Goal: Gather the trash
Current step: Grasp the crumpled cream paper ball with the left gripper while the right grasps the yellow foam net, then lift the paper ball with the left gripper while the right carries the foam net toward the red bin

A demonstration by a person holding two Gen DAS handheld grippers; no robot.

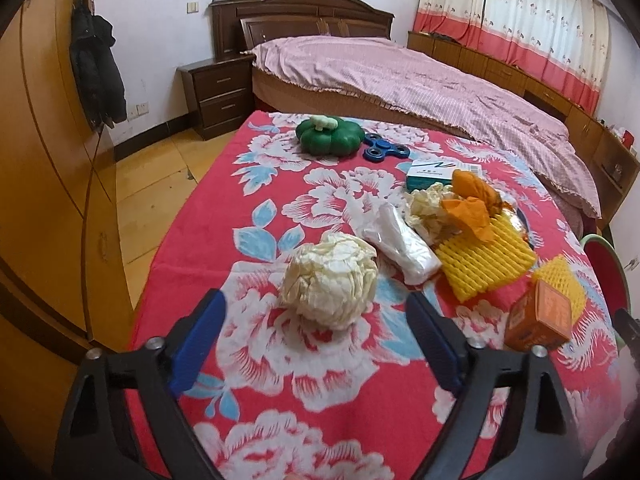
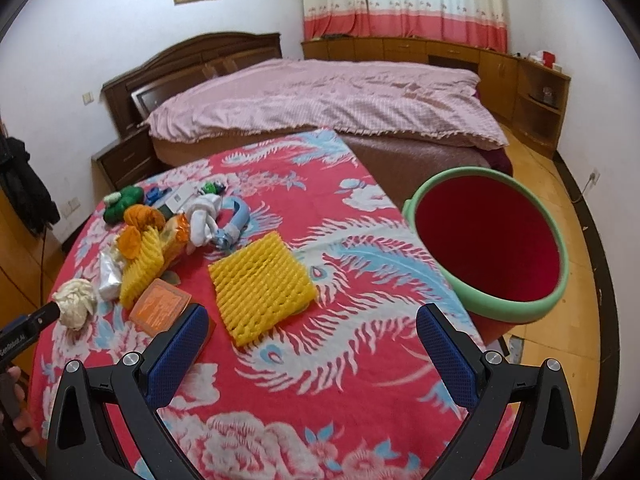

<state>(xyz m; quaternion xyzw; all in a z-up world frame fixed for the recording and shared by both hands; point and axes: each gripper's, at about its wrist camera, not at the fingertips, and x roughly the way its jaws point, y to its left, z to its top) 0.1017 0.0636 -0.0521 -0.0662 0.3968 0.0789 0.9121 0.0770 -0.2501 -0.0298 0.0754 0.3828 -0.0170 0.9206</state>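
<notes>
Left gripper [image 1: 316, 340] wide open and empty, paper ball [image 1: 329, 280] just ahead between its fingertips, bin [image 2: 554, 300] beside open right gripper [image 2: 316, 344]; risk: shoving ball away.

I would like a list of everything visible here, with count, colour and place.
paper ball: one, cream, near table edge, in front of left gripper
plastic bag: one, clear, behind paper ball
foam nets: at least two, yellow, mid-table
small box: one, orange, beside foam nets
pumpkin toy: one, green, far end
spinner: one, blue, beside pumpkin toy
bucket: one, green rim, red inside, right of table
tablecloth: one, red floral
bed: one, pink cover, behind
left gripper: open, empty
right gripper: open, empty
</notes>
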